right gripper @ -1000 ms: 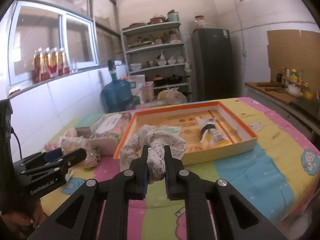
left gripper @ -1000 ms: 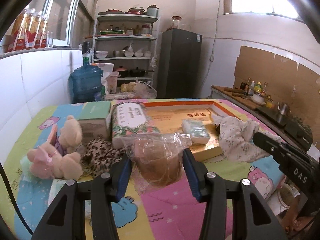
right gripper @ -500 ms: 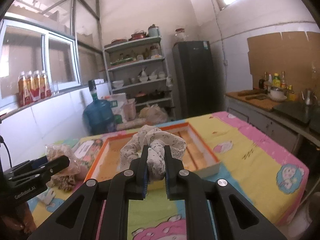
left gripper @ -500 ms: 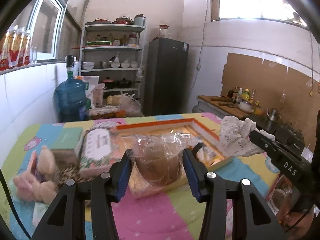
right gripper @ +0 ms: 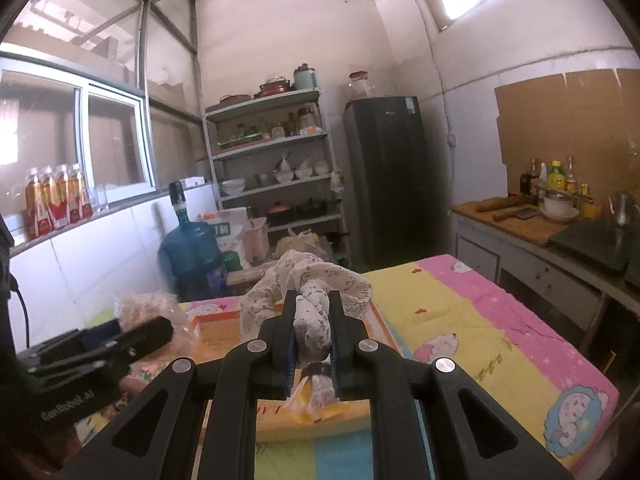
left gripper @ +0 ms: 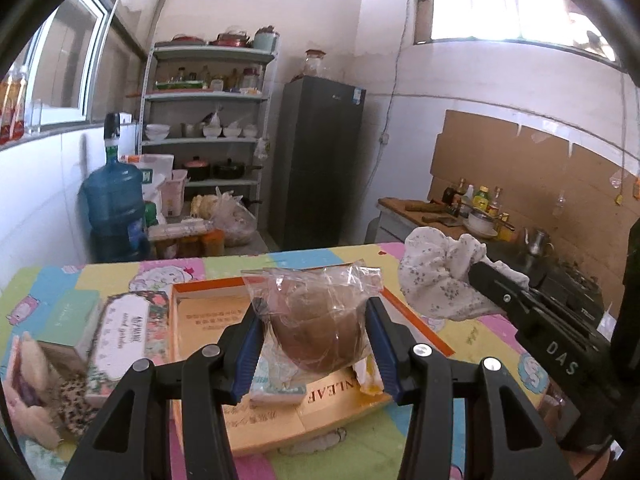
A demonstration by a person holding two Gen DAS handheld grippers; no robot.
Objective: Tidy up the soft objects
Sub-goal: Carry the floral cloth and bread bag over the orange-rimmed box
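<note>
Reading "DAS" along its side, the right gripper (right gripper: 313, 334) pinched floral cloth (right gripper: 310, 288) while the left gripper (left gripper: 316, 342) clamped bagged bread (left gripper: 318, 326) over the box (left gripper: 208, 320).

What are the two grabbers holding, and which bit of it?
The left gripper squeezes a bagged bun by its sides. The right gripper pinches a bunched fold of a flowery cloth.

daylight from blown-out window (left gripper: 516, 0) | fisheye-bent edges | dark vignette corners
</note>
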